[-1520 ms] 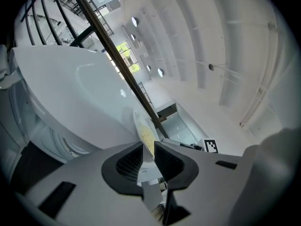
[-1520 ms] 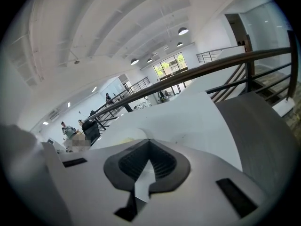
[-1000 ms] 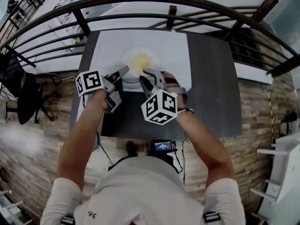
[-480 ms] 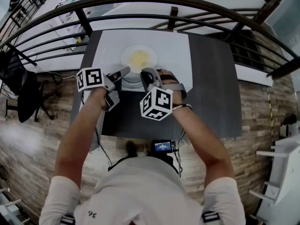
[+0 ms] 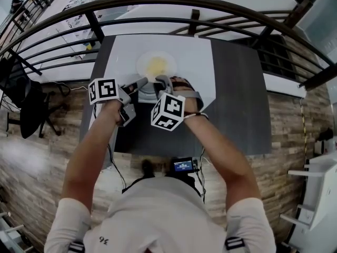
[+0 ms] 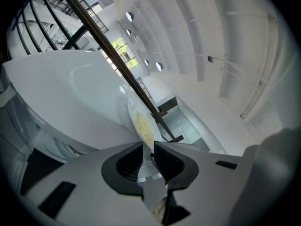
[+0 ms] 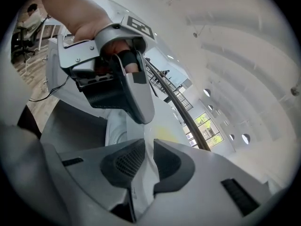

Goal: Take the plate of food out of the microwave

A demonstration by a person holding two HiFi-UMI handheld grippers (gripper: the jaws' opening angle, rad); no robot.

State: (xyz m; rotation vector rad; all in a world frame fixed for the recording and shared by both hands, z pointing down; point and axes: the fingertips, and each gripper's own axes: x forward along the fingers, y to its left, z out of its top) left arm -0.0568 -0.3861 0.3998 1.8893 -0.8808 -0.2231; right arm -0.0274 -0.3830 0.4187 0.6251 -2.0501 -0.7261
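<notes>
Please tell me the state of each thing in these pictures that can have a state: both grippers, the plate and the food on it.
Left gripper: shut on the near rim of the plate.
Right gripper: shut on the same near rim, beside the left one.
Plate: held by both grippers over the white surface; whether it rests there or is lifted cannot be told.
Food: yellow, lying in the middle of the plate, uncovered.
</notes>
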